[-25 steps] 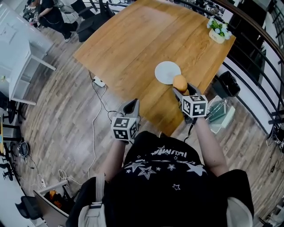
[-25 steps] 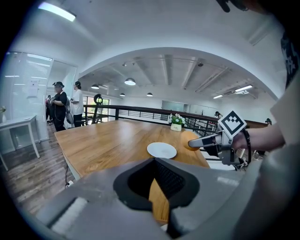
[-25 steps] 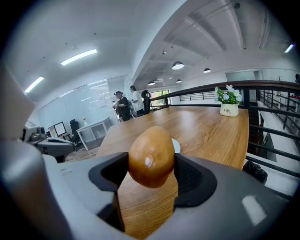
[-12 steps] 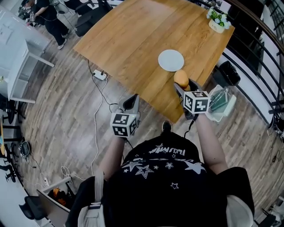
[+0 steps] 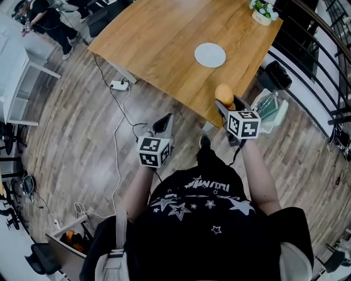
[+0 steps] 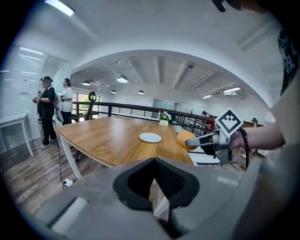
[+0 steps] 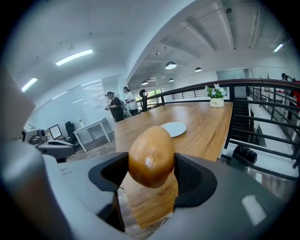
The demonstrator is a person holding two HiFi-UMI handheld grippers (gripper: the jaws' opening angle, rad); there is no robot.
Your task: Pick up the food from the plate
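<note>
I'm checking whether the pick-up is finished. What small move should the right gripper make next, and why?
Probably none beyond a steady hold. The right gripper's jaws clamp the food, which is in the air near the table corner, and the plate lies bare. Opening now would likely drop it.

Glossy brown bun (image 7: 151, 157) off white plate (image 5: 210, 55)

Flower pot (image 5: 262, 13), table (image 5: 159, 38) cropped at top edge.
</note>
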